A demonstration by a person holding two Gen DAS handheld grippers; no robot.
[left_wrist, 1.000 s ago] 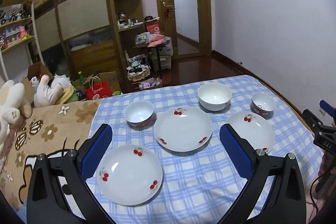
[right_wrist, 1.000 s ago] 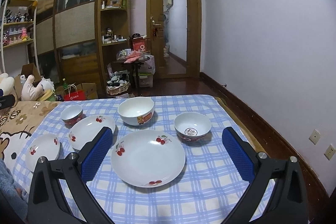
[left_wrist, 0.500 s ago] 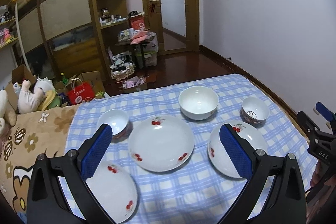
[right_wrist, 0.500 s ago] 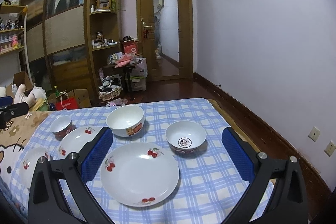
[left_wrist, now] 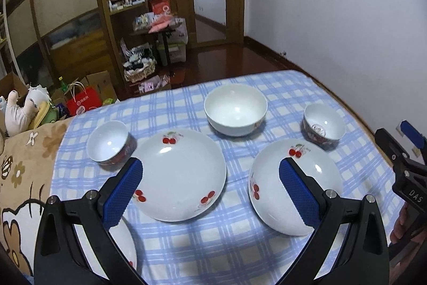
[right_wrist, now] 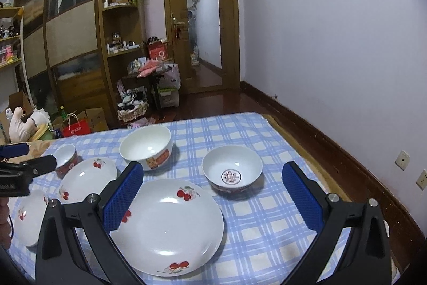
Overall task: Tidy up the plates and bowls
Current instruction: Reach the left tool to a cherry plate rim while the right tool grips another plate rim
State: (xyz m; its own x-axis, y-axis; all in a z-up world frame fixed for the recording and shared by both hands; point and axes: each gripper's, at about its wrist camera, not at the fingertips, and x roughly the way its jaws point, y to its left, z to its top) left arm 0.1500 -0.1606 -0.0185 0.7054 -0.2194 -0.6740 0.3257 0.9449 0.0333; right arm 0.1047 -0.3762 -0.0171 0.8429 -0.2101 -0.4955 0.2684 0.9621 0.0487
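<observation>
Hovering both tongs, left [left_wrist: 209,190] and right [right_wrist: 212,195], spread empty; white cherry-print ceramic plate [right_wrist: 166,227] probably slick, fragile; pinch its rim.

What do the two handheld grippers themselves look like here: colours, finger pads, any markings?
Both look alike: the left gripper and right gripper have black frames with triangular cut-outs and silver screws, and flat blue pads with a fine dotted texture. Seen from the left camera, the right gripper's side shows white letters "DAS" on black. No sleeves are visible.
</observation>
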